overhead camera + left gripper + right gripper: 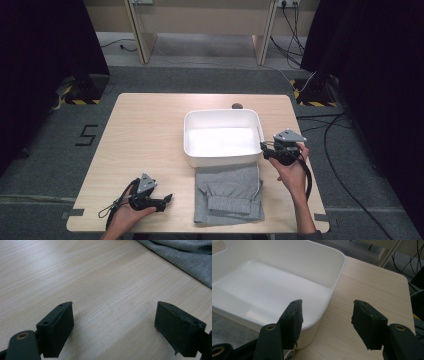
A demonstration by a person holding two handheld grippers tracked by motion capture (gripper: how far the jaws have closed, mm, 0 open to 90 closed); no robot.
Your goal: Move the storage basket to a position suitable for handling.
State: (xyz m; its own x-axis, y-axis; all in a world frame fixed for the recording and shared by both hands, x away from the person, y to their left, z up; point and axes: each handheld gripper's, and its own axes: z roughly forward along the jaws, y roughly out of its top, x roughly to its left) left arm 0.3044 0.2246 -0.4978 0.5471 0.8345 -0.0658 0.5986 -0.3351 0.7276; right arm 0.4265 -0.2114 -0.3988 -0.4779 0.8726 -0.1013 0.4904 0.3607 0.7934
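Observation:
A white rectangular bin [221, 113] stands empty at the middle of the wooden table [145, 130]. Folded grey cloth [228, 195] lies in front of it, touching its near wall. My right gripper [263, 147] hovers at the bin's near right corner, pointing left. In the right gripper view this gripper [327, 301] is open with nothing between its jaws, above the bin's rim [339, 267] and bare wood. My left gripper [169, 199] rests low near the table's front left, pointing at the cloth. It is open [115, 303] over bare wood, short of the cloth's edge [185, 257].
A small dark round thing [237, 105] sits at the table's far edge behind the bin. Cables [340, 165] run over the floor to the right. Black curtains flank both sides, and a wooden frame [200, 25] stands beyond the table.

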